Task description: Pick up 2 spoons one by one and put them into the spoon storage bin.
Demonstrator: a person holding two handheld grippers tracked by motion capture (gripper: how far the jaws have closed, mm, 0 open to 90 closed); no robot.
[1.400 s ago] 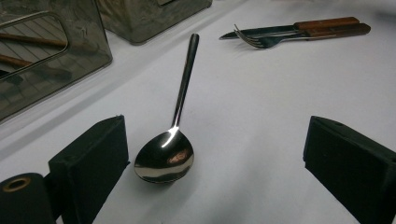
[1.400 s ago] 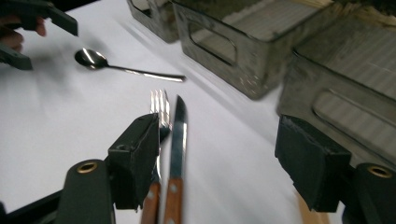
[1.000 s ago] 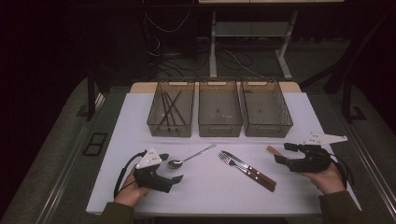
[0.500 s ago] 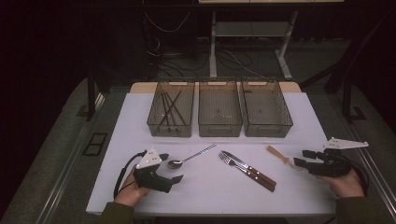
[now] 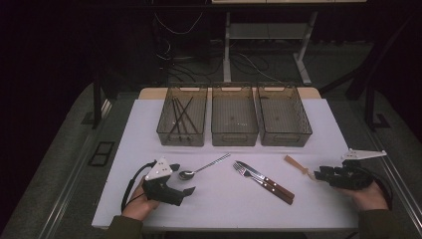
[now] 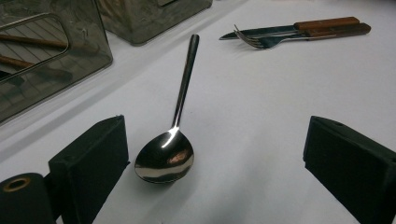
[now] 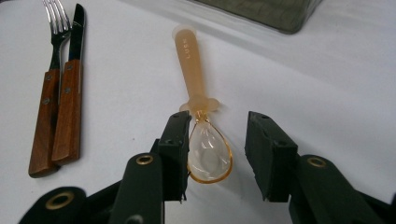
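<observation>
Embossed lettering on the plastic spoon [image 7: 201, 112] handle, illegible. Right hand-held gripper [image 7: 219, 154] jaws, just closing, straddle its bowl, ungripped. Left hand-held gripper [image 6: 215, 158] wide apart beside metal spoon [image 6: 173, 135]. White surface [image 5: 328, 124]; dark room.

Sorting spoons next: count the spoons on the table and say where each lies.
2. The metal spoon lies beside the left gripper; the amber plastic spoon lies at the right, its bowl between the right gripper's jaws. None seen in the bins.

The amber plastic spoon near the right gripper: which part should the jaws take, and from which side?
Probably the flat handle of the amber plastic spoon, just beyond the collar, approached from above with the jaws across its width. The bowl now between the right gripper jaws is thin, rounded and lies flat, so pads could slip; the handle's straight parallel edges look easier to pinch.
</observation>
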